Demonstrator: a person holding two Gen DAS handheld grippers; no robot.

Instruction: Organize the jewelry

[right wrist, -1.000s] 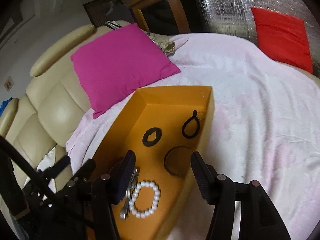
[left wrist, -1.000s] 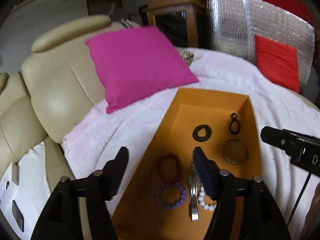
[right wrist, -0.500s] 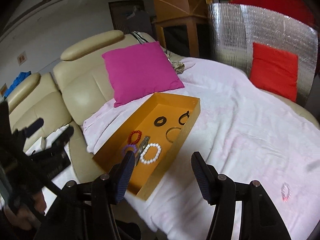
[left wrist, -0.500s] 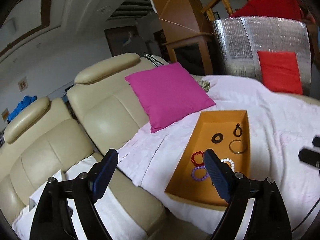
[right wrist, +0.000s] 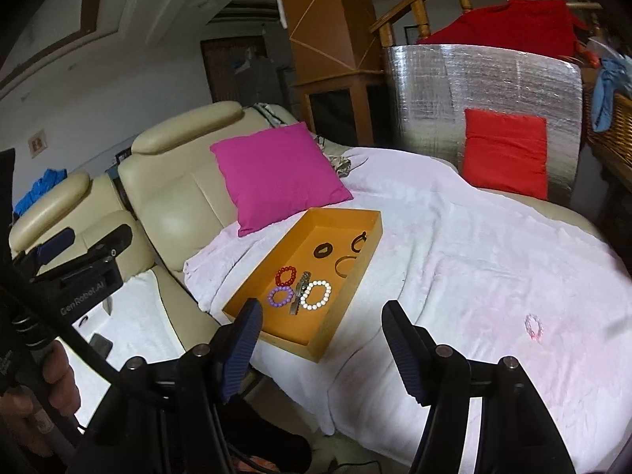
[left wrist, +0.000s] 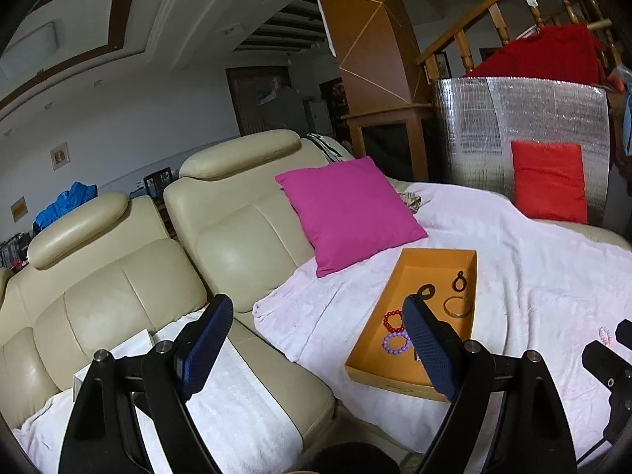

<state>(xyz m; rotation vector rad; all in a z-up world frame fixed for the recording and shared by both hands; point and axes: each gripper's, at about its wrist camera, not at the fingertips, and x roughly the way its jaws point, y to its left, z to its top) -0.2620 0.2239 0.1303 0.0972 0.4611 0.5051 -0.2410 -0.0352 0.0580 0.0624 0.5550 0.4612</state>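
Note:
An orange tray (right wrist: 245, 300) (left wrist: 369, 349) lies on the pale pink blanket (right wrist: 454, 260) and holds several pieces: a red bead bracelet (right wrist: 286, 275), a purple one (right wrist: 280, 296), a white pearl one (right wrist: 316, 294), a metal watch band (right wrist: 300, 292), a black ring (right wrist: 323, 251), a black loop (right wrist: 358, 241) and a bronze bangle (right wrist: 345, 264). A pink bead bracelet (right wrist: 533, 326) (left wrist: 605, 334) lies alone on the blanket to the right of the tray. My left gripper (left wrist: 318, 341) and right gripper (right wrist: 320, 349) are both open, empty, and held well back from the tray.
A magenta pillow (right wrist: 276, 175) leans behind the tray. A red pillow (right wrist: 505, 152) rests against a silver foil panel (right wrist: 482, 91). Cream leather seats (left wrist: 158, 260) with a white towel (left wrist: 237, 407) stand at the left.
Both grippers have pulled far back and up from the tray. The view now takes in the whole sofa, and the pink bracelet on the blanket has come into sight.

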